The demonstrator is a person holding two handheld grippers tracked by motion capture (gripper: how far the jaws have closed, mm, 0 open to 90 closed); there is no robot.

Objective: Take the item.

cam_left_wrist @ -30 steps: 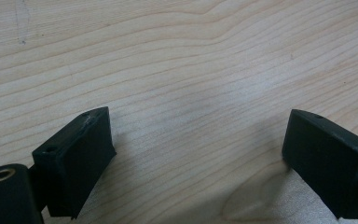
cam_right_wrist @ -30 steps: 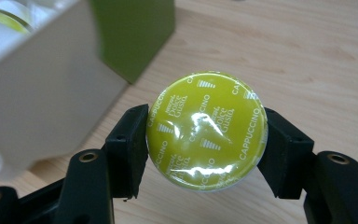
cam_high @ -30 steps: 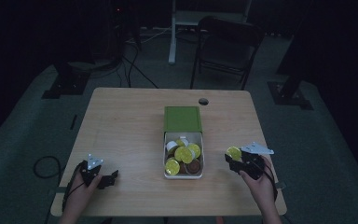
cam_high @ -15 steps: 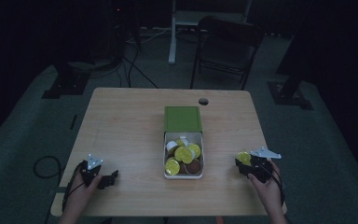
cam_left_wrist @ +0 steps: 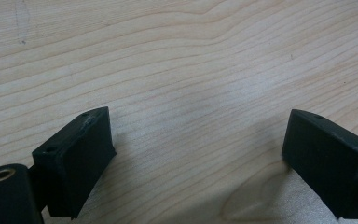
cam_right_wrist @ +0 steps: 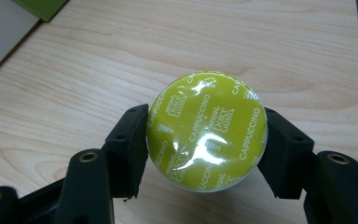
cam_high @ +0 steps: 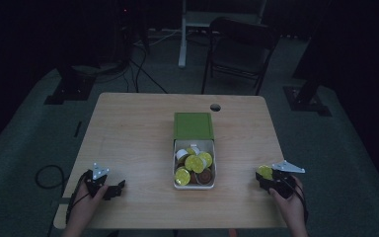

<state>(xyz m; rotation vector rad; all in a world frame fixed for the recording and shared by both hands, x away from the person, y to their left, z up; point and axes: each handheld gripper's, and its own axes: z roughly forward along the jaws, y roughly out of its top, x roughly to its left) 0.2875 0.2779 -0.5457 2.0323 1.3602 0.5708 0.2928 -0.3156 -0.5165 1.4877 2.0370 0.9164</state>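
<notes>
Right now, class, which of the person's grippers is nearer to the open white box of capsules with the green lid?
Right. The right gripper, shut on a yellow-green capsule, sits just right of the box; the left gripper, open, rests farther off to its left.

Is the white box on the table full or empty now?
Partly full: the white box holds several capsules; its green lid is slid back.

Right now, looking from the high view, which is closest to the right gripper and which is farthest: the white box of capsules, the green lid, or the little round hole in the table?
From the right gripper, which holds a yellow-green capsule:
1. White box, just to its left, near the table's front.
2. Green lid, behind the box, mid-table.
3. Round hole, at the table's far edge.
</notes>
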